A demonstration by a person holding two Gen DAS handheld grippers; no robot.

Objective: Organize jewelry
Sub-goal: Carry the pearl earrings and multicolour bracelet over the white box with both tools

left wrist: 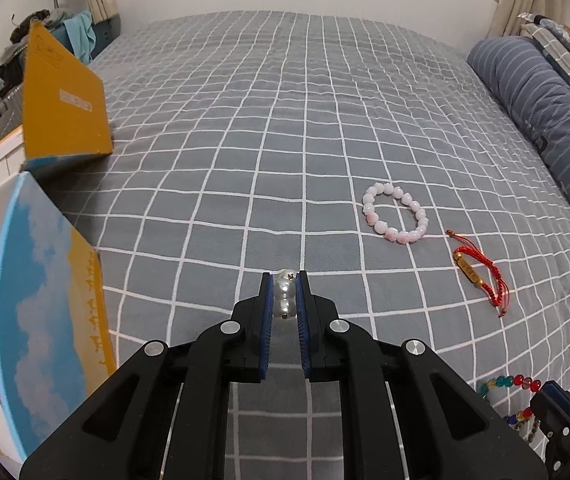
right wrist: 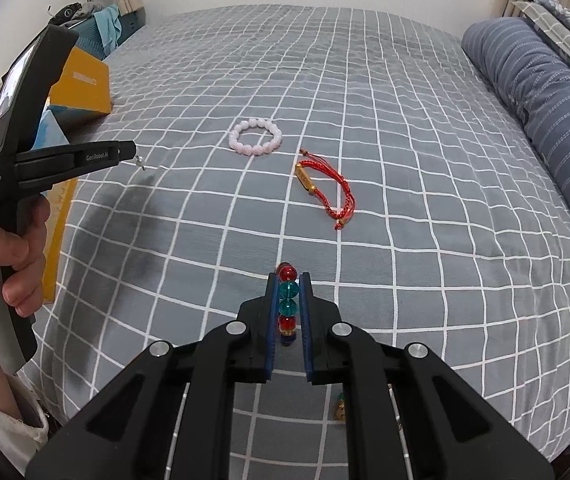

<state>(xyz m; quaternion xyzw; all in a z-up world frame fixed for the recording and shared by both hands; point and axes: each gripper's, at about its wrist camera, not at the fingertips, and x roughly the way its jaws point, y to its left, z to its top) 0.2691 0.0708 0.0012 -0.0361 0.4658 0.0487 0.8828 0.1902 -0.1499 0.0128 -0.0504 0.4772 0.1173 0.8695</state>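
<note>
The left gripper (left wrist: 285, 298) pinches pearl beads (left wrist: 284, 295), the rest hidden; the right gripper (right wrist: 288, 304) clamps a coloured bead bracelet (right wrist: 287, 300), partly hidden, above the checked bedspread (left wrist: 245, 140).

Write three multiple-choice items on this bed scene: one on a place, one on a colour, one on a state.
1. Where does the pink bead bracelet lie?
A. On the checked bedspread
B. Inside the yellow box
C. On the striped pillow

2. What colour is the cord bracelet beside it?
A. Green
B. Red
C. White

3. What is the left gripper doing?
A. Standing wide open
B. Shut on nothing
C. Shut on pearl beads

Answers:
1 A: it lies flat on the grey checked cloth, apart from the box and pillow.
2 B: its woven cord is red, with a gold piece on it.
3 C: the white beads sit pinched between the blue pads.
</note>
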